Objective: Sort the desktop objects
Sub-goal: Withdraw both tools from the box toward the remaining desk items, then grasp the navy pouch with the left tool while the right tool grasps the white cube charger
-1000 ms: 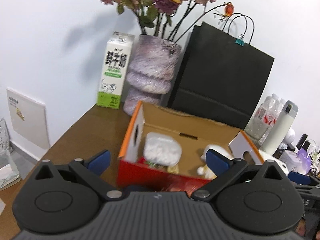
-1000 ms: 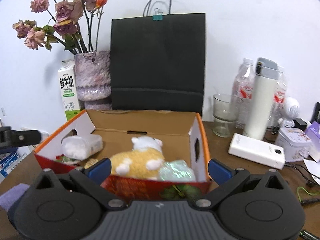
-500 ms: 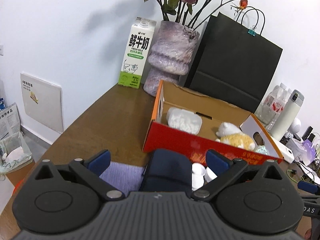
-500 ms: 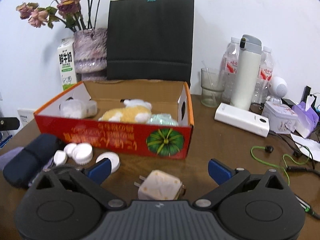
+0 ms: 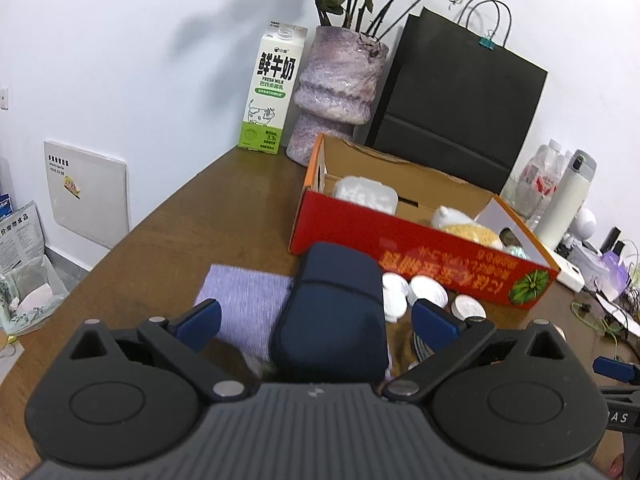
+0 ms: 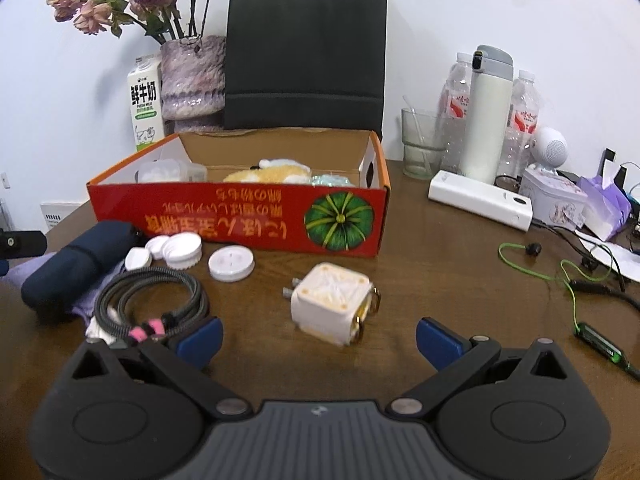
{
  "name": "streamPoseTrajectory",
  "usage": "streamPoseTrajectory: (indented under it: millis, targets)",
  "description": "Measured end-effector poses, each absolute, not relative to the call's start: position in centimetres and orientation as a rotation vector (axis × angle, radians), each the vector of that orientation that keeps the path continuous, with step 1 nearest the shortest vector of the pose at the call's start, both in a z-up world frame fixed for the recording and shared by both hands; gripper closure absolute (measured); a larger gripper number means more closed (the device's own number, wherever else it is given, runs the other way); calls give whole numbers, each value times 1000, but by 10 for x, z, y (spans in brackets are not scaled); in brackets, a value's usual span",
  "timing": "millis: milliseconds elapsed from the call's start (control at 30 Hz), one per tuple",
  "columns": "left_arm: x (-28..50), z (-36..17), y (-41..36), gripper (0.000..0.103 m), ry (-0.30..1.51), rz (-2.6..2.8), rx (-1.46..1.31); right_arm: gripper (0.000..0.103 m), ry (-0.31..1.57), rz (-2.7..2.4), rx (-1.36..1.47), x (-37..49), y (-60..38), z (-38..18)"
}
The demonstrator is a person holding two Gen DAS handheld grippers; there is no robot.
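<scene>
A red cardboard box (image 6: 240,220) (image 5: 420,240) stands on the wooden desk, holding a plush toy (image 6: 272,172), a white lidded tub (image 5: 366,194) and a pale green item. In front of it lie a navy pouch (image 5: 332,312) (image 6: 76,264) on a purple cloth (image 5: 244,304), white lids (image 6: 231,263) (image 5: 428,291), a coiled braided cable (image 6: 156,300) and a cream cube plug (image 6: 330,306). My left gripper (image 5: 316,320) is open, its fingers either side of the pouch. My right gripper (image 6: 318,338) is open just short of the cube plug.
Behind the box stand a milk carton (image 5: 272,92), a purple vase of dried roses (image 5: 336,92) and a black paper bag (image 6: 306,52). At the right are a glass (image 6: 420,144), a white flask (image 6: 486,112), bottles, a white power bank (image 6: 480,200), a tin and green earphones (image 6: 536,268).
Both grippers have drawn back from over the box and come lower over the desk. The pouch, lids, cable and cube plug in front of the box have come into view.
</scene>
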State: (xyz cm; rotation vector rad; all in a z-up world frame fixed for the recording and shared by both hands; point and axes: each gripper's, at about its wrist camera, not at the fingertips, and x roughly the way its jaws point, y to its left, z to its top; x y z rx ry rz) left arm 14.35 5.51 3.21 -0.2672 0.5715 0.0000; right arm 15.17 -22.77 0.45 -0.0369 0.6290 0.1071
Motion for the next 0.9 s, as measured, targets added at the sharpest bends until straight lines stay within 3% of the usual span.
streamPoseTrajectory:
  millis: [333, 900]
  targets:
    - [134, 29, 46, 0, 497, -6, -212, 0, 602, 73, -102, 148, -218, -9]
    - [140, 21, 44, 0, 522, -2, -173, 0, 608, 65, -72, 152, -223, -12]
